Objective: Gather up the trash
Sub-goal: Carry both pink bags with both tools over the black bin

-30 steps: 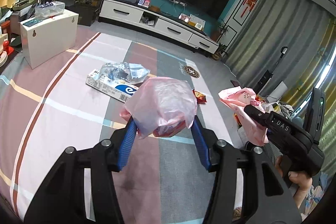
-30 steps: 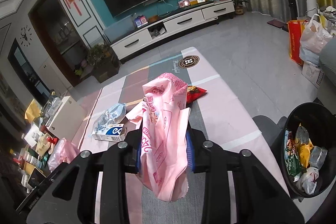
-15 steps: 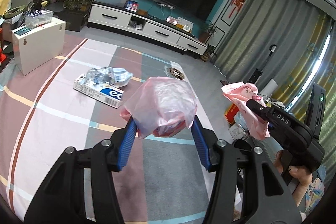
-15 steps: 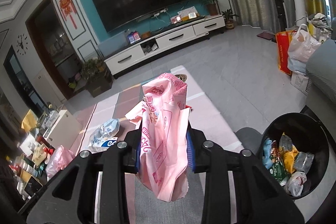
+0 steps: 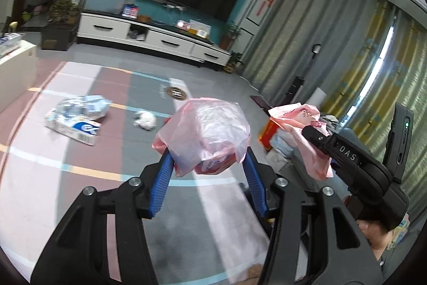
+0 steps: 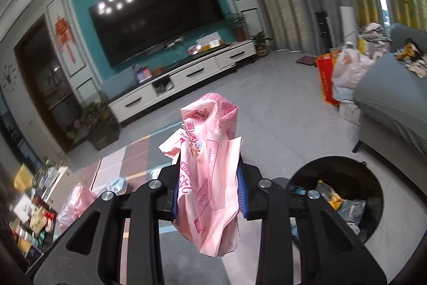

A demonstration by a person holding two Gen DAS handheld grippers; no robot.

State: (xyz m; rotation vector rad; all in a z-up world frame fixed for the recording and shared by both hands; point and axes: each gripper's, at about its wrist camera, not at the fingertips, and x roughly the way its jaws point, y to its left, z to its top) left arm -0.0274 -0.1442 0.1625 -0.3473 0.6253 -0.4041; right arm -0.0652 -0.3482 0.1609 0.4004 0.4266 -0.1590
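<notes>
We hold two catches at once: between the blue pads of our left gripper (image 5: 208, 164) sits a bundled translucent pink bag (image 5: 206, 130) with something red inside, clamped from both sides, while our right gripper (image 6: 209, 194) pinches a limp printed pink plastic bag (image 6: 209, 170) whose tail droops below the fingers. Just below and to the right of the right gripper stands the black trash bin (image 6: 373, 221), already part full of wrappers; it is out of the left camera's view, so we cannot tell how the left load sits relative to it. Beyond the left gripper, on the striped mat (image 5: 40, 178), lie a white ball of crumpled paper (image 5: 145, 119) and, farther left, a flattened blue-and-white carton (image 5: 77, 128) under a crinkled clear wrapper (image 5: 85, 106), all still to be gathered; the picture is smeared there, so what they are is our best reading. The risks, as we judge them: the hanging tail could snag on the bin rim and drape outside it, the light film could cling to a pad once let go, and the slick bundle could slip out short of the bin.
</notes>
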